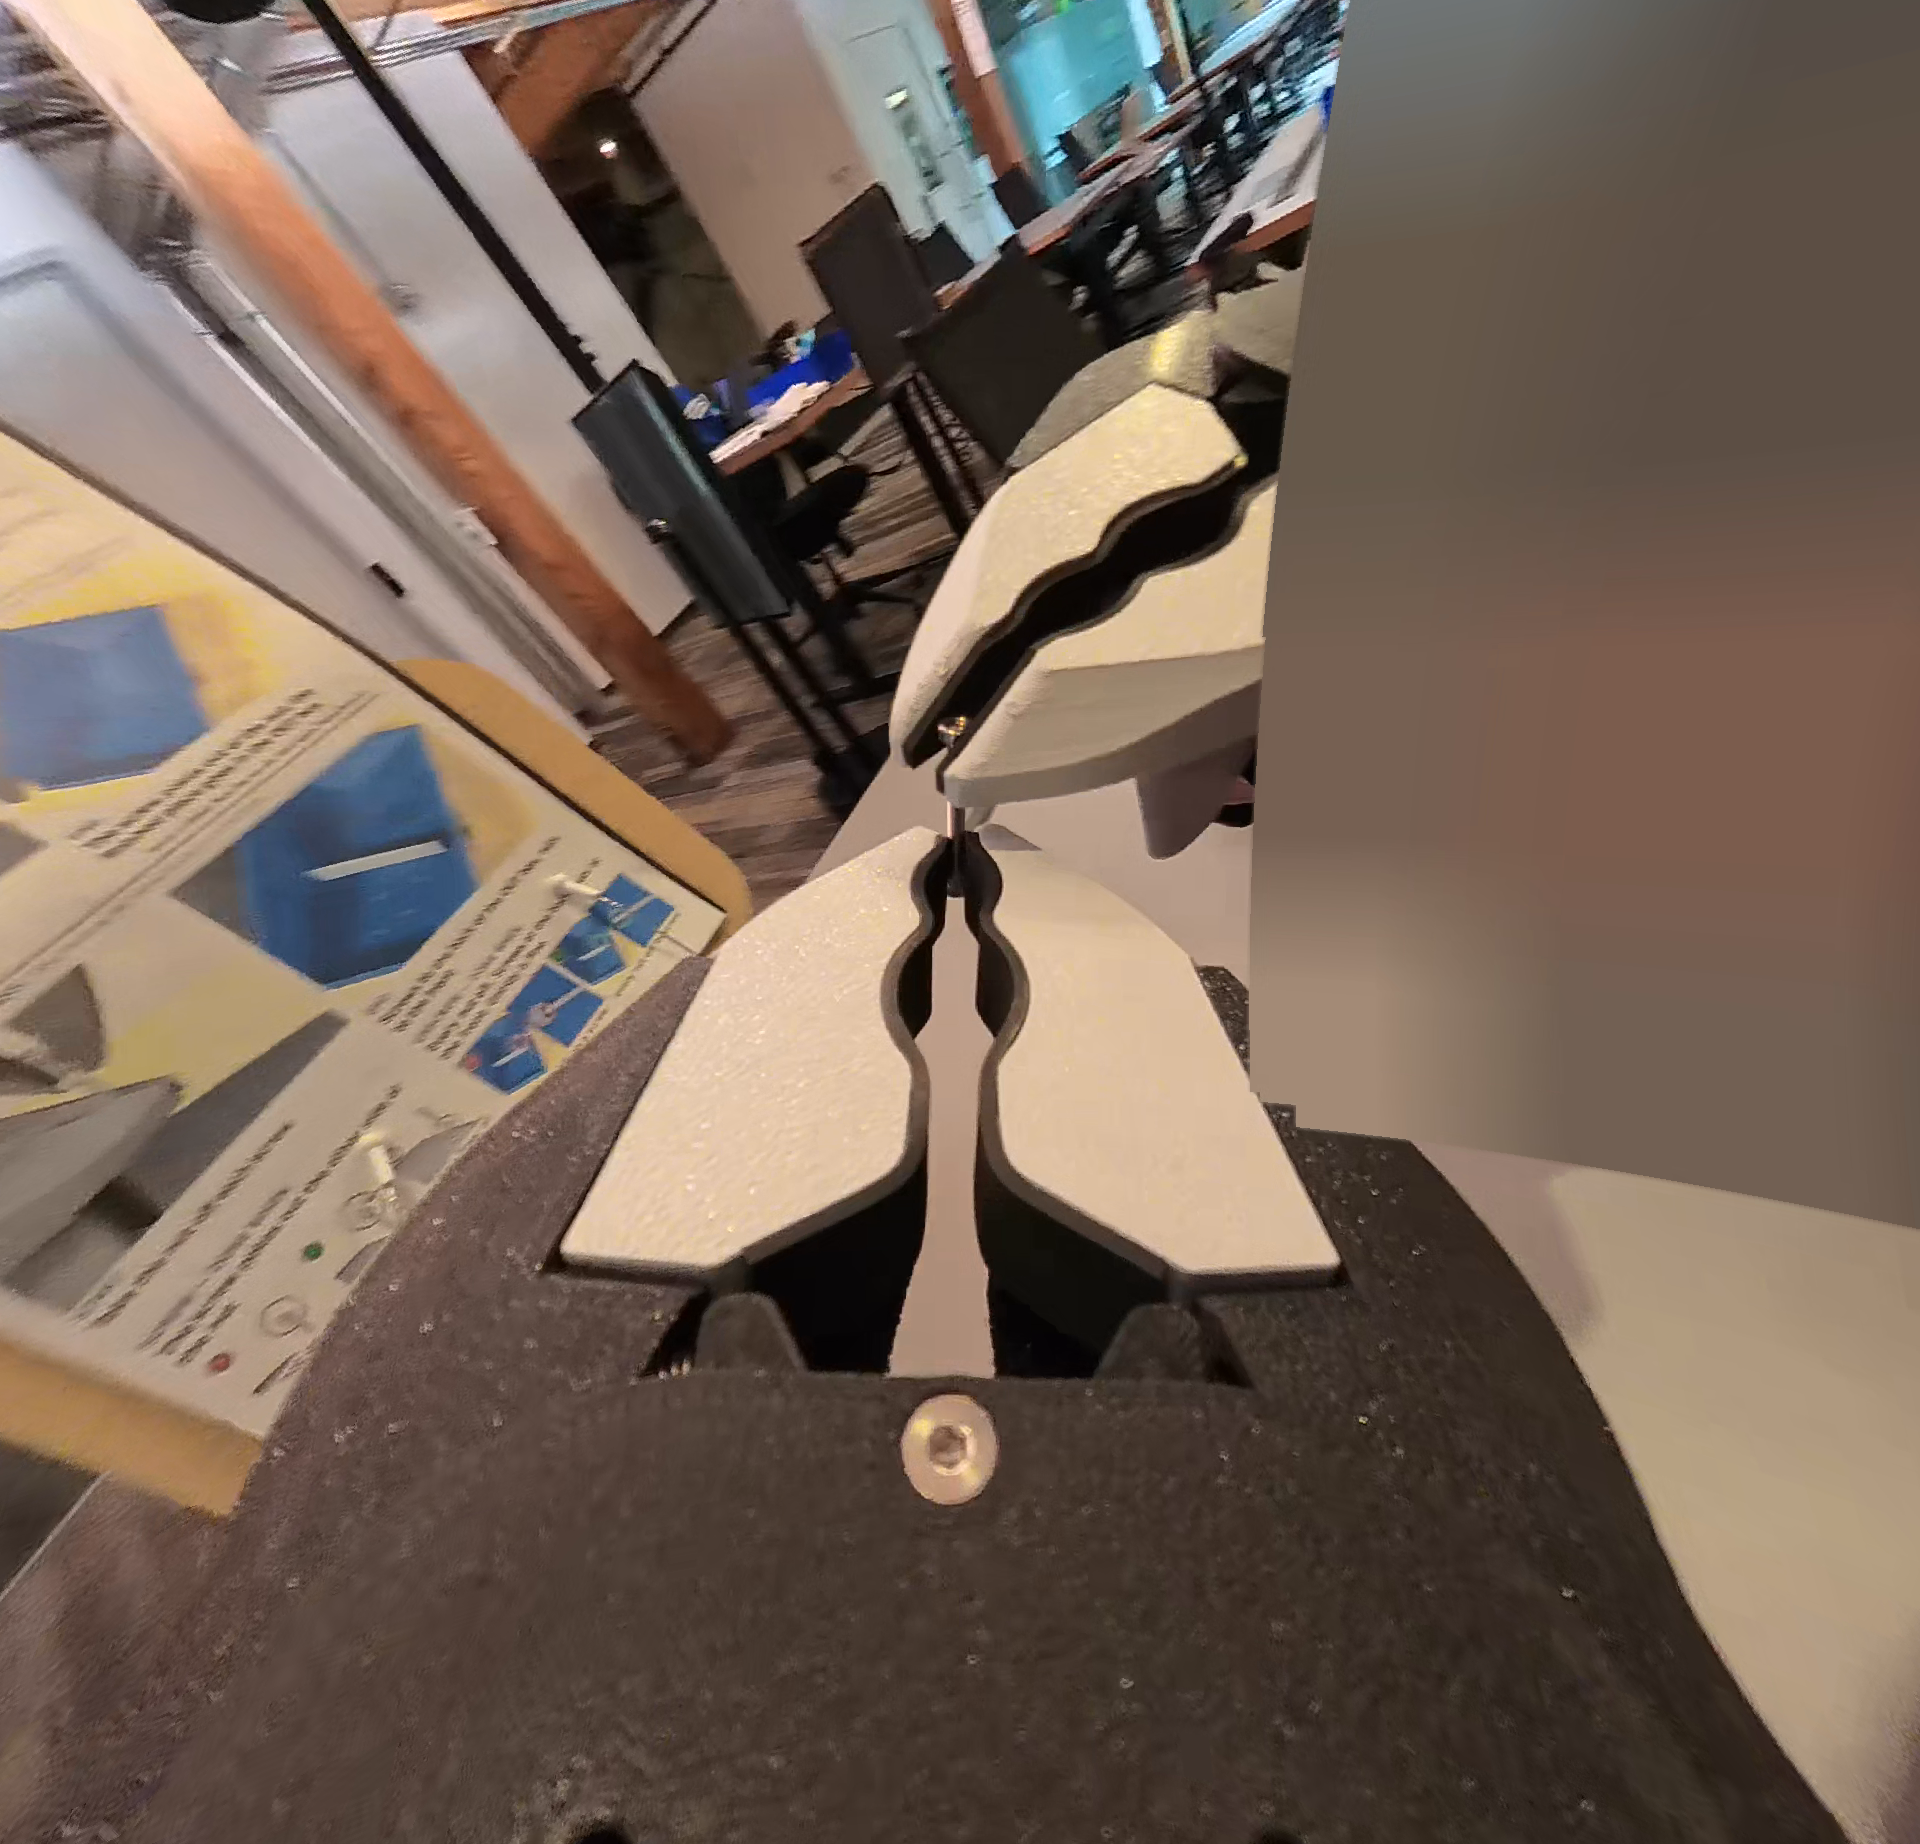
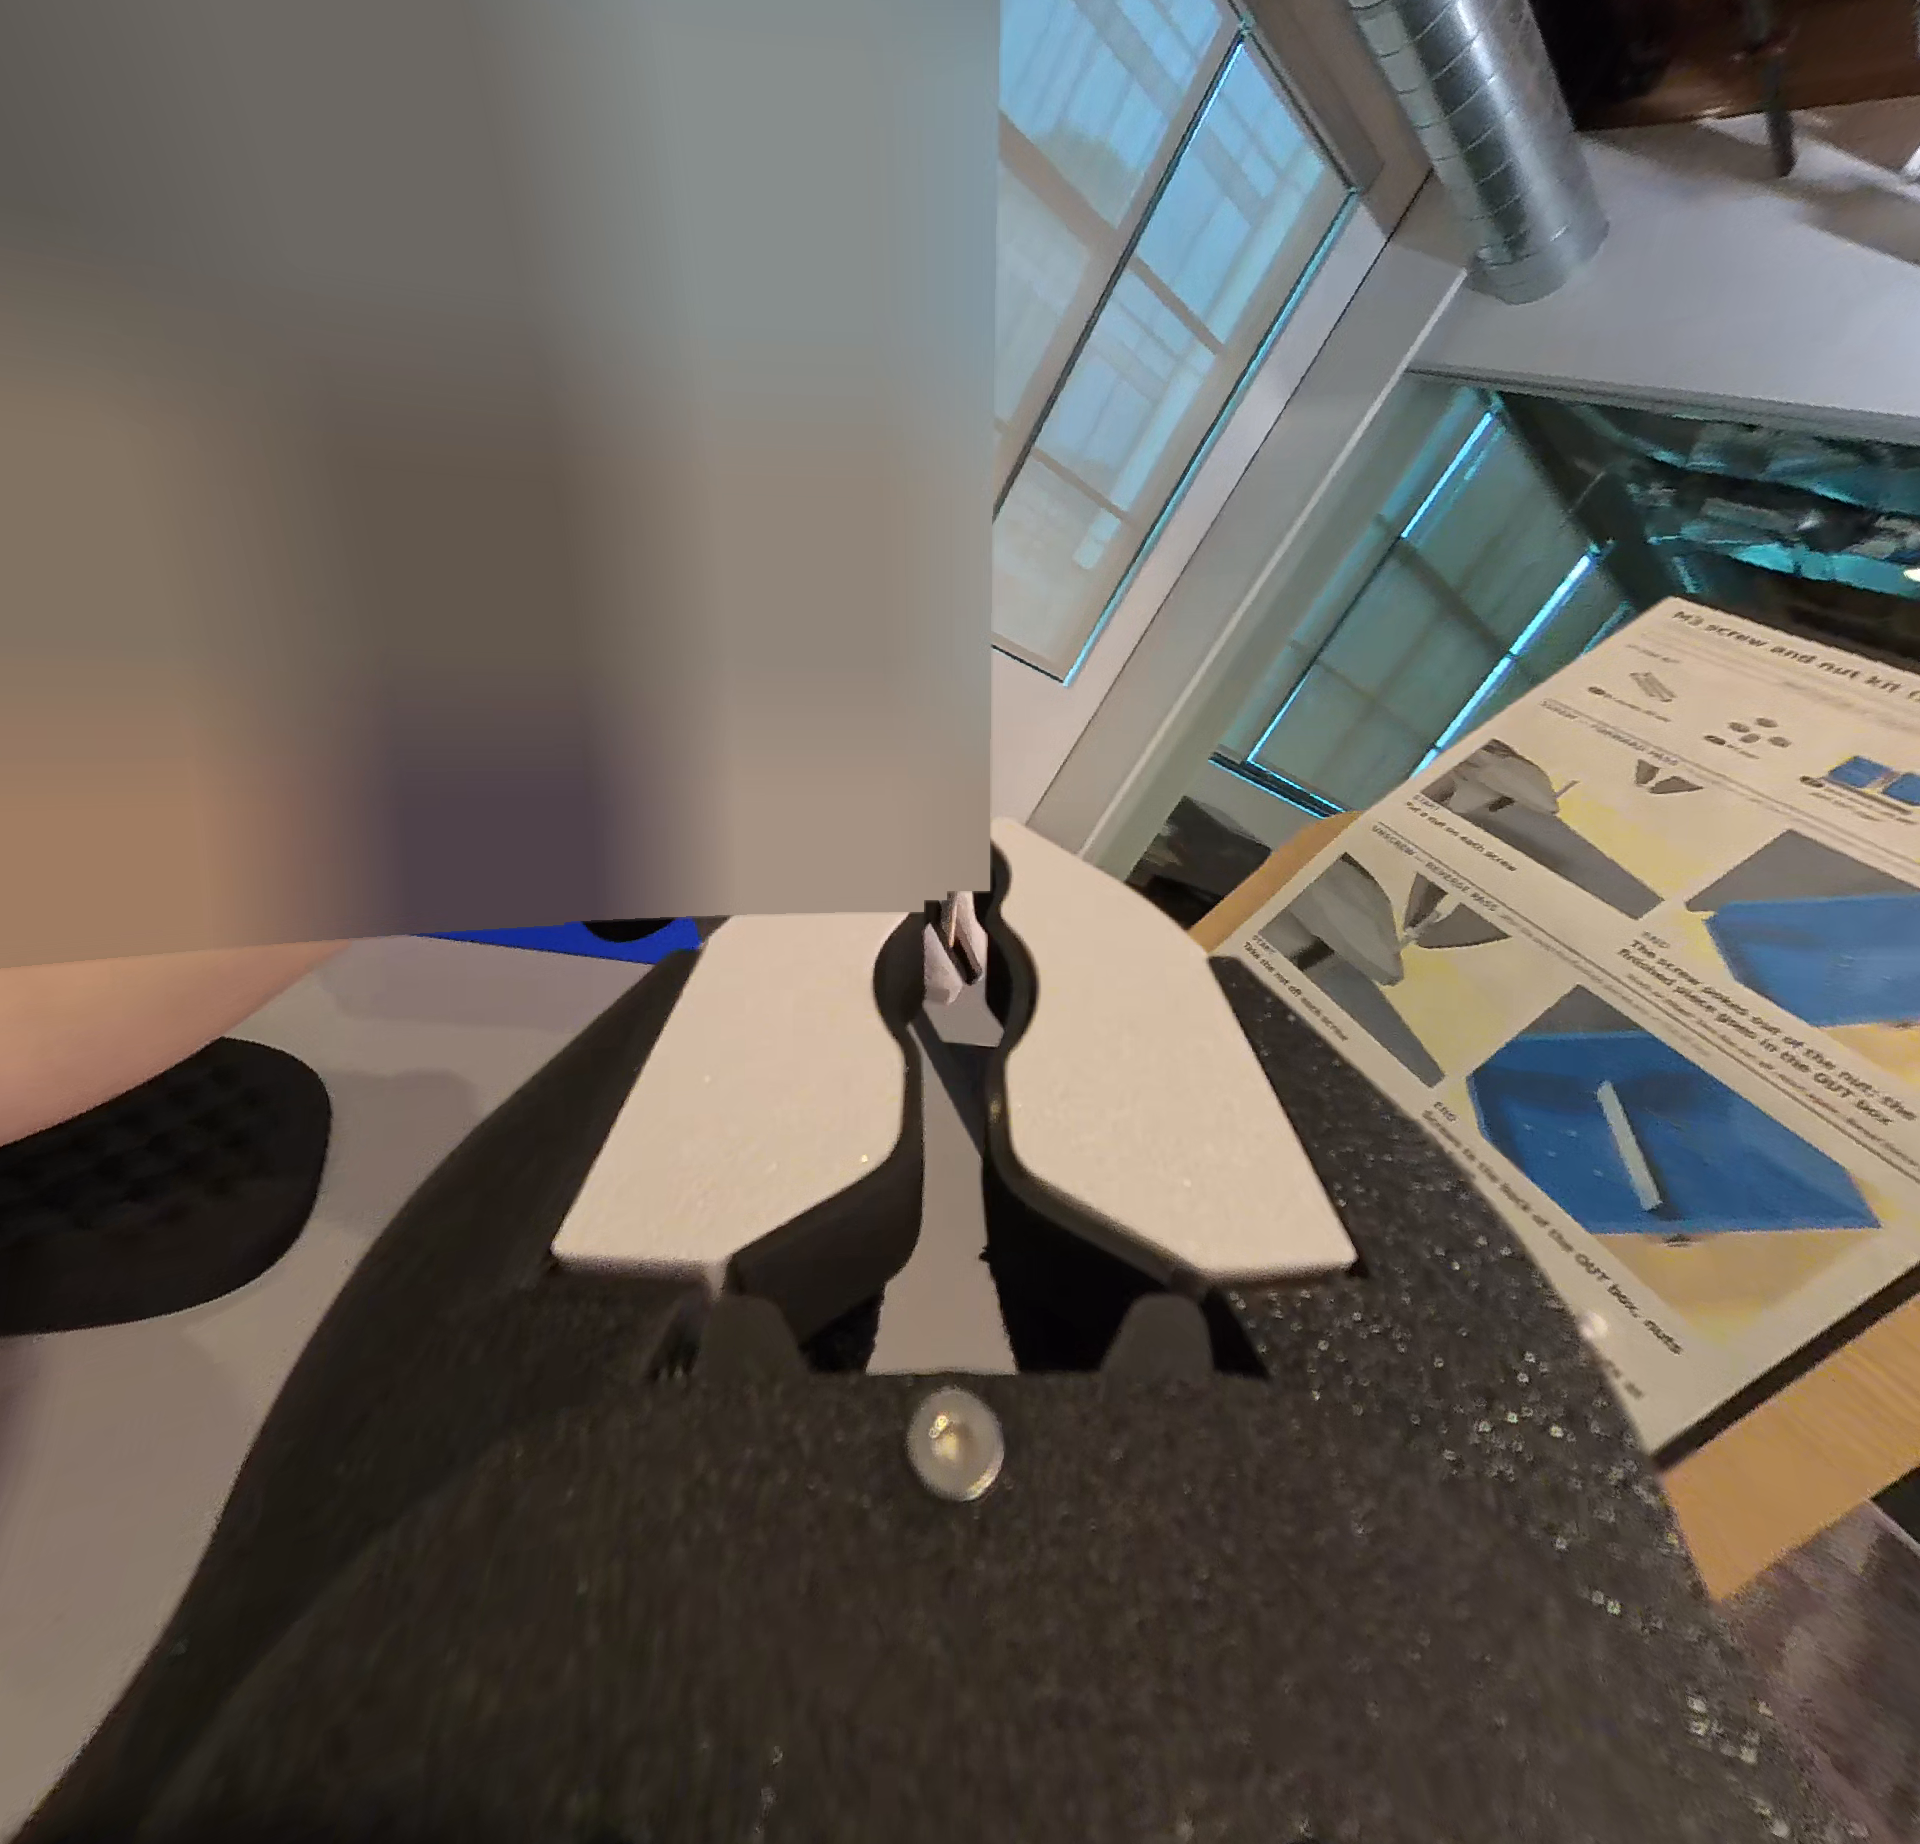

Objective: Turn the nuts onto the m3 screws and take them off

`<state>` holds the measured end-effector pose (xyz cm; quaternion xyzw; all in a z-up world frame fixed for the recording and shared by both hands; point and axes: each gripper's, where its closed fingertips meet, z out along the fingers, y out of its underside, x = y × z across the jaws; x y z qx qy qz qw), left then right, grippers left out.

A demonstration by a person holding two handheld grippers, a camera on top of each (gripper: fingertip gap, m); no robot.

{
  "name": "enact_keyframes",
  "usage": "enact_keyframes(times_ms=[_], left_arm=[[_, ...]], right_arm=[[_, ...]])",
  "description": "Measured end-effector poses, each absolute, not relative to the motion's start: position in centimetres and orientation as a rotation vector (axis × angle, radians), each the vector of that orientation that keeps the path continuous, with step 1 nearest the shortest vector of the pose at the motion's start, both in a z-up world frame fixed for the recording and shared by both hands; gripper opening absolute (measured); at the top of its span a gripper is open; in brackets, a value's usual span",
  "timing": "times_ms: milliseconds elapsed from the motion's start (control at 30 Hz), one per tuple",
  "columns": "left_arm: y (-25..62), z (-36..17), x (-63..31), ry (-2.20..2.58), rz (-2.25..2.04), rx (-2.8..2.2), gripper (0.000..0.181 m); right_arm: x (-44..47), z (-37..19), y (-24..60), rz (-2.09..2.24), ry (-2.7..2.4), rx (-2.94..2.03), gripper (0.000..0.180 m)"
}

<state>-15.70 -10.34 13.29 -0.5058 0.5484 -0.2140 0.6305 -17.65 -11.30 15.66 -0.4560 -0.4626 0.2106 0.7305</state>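
In the left wrist view my left gripper [image 1: 956, 864] is shut on a thin metal M3 screw [image 1: 953, 830] that points away from its tips. My right gripper [image 1: 943, 750] comes in from the upper right, tips against the screw's far end. It is shut on a small nut [image 1: 951, 724] that shows between its tips. In the right wrist view the right gripper [image 2: 966, 921] has its jaws nearly together, and a blurred patch hides its left fingertip. A finger of the left gripper [image 2: 948, 953] shows through the gap. Screw and nut are hidden there.
A printed instruction sheet on a wooden board [image 1: 260, 963] leans at the left, and it also shows in the right wrist view [image 2: 1662, 1015]. The white table [image 1: 1714, 1431] is below. A black textured pad [image 2: 135, 1171] and a blue object's edge [image 2: 582, 937] lie on it. The grippers are tip to tip, or close to it.
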Motion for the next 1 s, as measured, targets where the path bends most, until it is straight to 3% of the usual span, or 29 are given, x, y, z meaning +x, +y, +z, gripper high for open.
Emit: enact_keyframes(times_ms=[800, 1000], left_arm=[[-18.1, 8.8, -15.4, 1.76, -1.108, -1.05, 0.002], [-16.4, 9.1, -15.1, 1.676, -1.026, -1.095, 0.002]], right_arm=[[-17.7, 11.4, -18.3, 1.033, -1.52, -0.841, 0.005], [-17.6, 11.9, -16.9, 1.033, -1.436, -0.881, 0.008]])
